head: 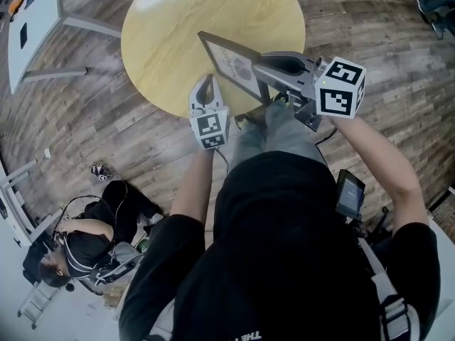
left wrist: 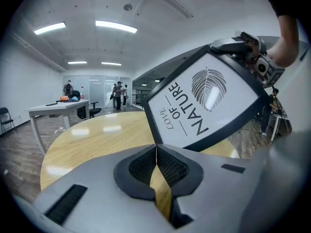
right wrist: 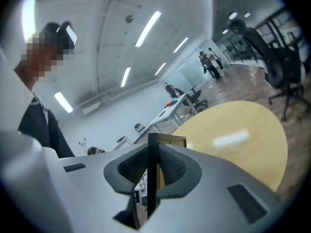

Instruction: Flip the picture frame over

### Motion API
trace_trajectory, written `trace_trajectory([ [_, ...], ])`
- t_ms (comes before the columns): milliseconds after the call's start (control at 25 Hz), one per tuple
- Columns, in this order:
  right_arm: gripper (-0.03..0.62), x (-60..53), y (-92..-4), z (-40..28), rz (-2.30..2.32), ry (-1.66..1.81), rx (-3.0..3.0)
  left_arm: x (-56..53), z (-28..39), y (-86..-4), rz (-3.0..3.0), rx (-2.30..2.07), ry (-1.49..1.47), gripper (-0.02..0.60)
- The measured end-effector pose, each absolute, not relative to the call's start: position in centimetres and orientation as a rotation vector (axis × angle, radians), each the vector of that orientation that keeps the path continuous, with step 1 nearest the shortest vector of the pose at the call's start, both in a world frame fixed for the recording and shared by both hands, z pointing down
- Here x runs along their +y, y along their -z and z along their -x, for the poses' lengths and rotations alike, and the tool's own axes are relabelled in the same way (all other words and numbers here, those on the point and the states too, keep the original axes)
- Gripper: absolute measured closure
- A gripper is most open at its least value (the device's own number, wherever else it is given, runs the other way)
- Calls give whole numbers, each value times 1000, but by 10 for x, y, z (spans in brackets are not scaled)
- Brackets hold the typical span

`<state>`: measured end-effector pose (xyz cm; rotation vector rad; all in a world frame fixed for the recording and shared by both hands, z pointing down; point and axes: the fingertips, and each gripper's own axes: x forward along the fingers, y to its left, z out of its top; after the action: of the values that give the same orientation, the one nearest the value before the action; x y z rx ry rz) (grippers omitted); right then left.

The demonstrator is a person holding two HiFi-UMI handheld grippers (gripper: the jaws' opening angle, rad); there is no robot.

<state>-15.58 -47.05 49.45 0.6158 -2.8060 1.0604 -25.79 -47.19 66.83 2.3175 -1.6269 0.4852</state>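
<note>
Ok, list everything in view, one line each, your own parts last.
picture frame: one, black border around a white leaf print, held tilted over the table
round table: one, light wood, in front of the person
desk: one, white, far left
floor: one, grey-brown wood planks, around the table
seated person: one, dark clothes, low at the left
standing people: at least three, dark clothes, far end of the room
office chair: one, black, beyond the table
left gripper: one, grey, fingers together and empty, beside the frame
right gripper: one, grey, fingers shut on the frame's edge
</note>
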Motion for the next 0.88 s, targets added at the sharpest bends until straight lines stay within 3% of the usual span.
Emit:
trace_trajectory([
  [240, 520, -498, -539, 109, -873, -1607, -2671, -472, 257, -668, -2318, -1625, -491, 558],
  [600, 519, -489, -640, 63, -1158, -1716, -2203, -472, 256, -667, -2316, -1624, -507, 558],
  [880, 486, -482, -672, 55, -1198, -1577, -2062, -470, 258, -668, -2318, -1621, -517, 558],
])
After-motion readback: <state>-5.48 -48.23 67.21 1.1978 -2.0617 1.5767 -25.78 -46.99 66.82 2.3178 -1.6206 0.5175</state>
